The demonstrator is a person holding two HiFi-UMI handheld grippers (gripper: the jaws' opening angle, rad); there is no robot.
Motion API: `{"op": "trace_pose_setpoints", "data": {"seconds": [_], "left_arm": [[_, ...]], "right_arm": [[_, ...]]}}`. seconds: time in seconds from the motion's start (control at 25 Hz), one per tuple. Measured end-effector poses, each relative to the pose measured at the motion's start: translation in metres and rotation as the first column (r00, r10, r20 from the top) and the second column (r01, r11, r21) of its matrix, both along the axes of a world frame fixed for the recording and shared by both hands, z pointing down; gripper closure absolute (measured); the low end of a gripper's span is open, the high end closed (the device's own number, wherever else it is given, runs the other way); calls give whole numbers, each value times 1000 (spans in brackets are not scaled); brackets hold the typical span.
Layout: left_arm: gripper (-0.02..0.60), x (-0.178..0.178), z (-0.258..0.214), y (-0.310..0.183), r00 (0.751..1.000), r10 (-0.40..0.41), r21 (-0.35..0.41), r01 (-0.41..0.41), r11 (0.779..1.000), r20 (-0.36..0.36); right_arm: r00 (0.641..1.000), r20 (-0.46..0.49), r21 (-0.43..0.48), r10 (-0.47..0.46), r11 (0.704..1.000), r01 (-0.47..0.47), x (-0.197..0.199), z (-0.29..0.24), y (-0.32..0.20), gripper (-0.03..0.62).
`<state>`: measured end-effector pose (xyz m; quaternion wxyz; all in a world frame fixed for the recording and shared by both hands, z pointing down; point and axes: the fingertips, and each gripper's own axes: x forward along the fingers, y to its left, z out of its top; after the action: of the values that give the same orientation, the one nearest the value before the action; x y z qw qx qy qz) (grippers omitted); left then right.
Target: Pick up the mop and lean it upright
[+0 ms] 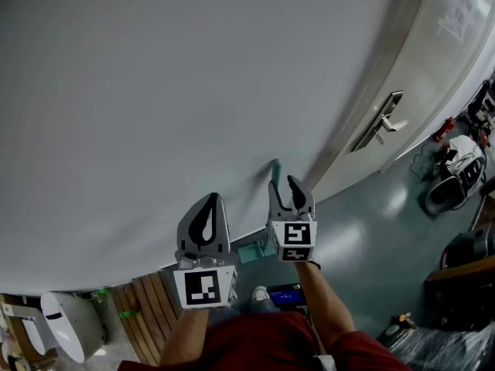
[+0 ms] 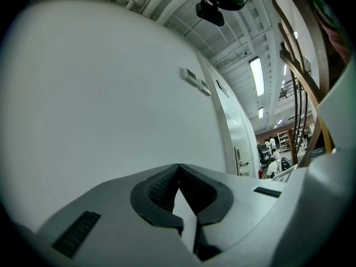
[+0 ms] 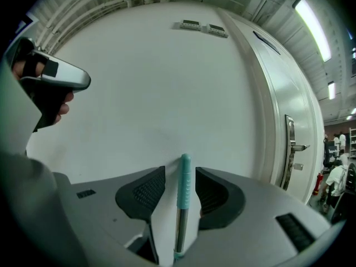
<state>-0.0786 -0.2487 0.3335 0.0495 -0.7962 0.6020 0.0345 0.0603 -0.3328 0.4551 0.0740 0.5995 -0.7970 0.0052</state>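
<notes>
The mop stands upright against the white wall (image 1: 155,91). Its teal-tipped metal handle (image 3: 184,188) rises between the jaws of my right gripper (image 3: 181,170), which stand apart on either side with a gap to each pad, so nothing presses on it. In the head view the handle's tip (image 1: 275,165) shows just above my right gripper (image 1: 285,184), and the teal mop head (image 1: 251,251) lies below by the floor. My left gripper (image 1: 207,201) hovers to the left of the mop, jaws together and empty; in its own view the left gripper's tips (image 2: 179,166) meet.
A white door with a metal lever handle (image 1: 379,126) is right of the mop. Wooden slats (image 1: 147,308) and a white object (image 1: 69,323) sit at lower left. Bags and clutter (image 1: 456,168) crowd the far right floor.
</notes>
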Motion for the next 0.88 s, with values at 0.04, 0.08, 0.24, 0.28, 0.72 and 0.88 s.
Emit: {"op": "trace_pose_setpoints", "data": {"seconds": [0.04, 0.08, 0.24, 0.28, 0.72, 0.88], "left_arm": [[568, 0, 1, -1, 1000, -2, -3, 2, 1000, 3], [568, -1, 2, -1, 1000, -3, -5, 3, 1000, 5], [568, 0, 2, -4, 1000, 8, -2, -8, 1000, -20], [568, 1, 2, -5, 1000, 9, -4, -9, 1000, -17], [568, 4, 0, -7, 999, 30, -1, -30, 1000, -35], [568, 6, -2, -7, 999, 35, 5, -35, 999, -30]], "right_arm": [[1000, 2, 8, -3, 1000, 3, 0, -2, 4, 414], [1000, 4, 19, -7, 1000, 7, 0, -6, 7, 414], [999, 30, 57, -29, 998, 27, -4, -29, 21, 414], [999, 38, 63, -33, 998, 30, -4, -36, 24, 414], [996, 68, 121, -60, 991, 51, 0, -76, 65, 414], [993, 74, 155, -92, 985, 80, -4, -87, 71, 414]]}}
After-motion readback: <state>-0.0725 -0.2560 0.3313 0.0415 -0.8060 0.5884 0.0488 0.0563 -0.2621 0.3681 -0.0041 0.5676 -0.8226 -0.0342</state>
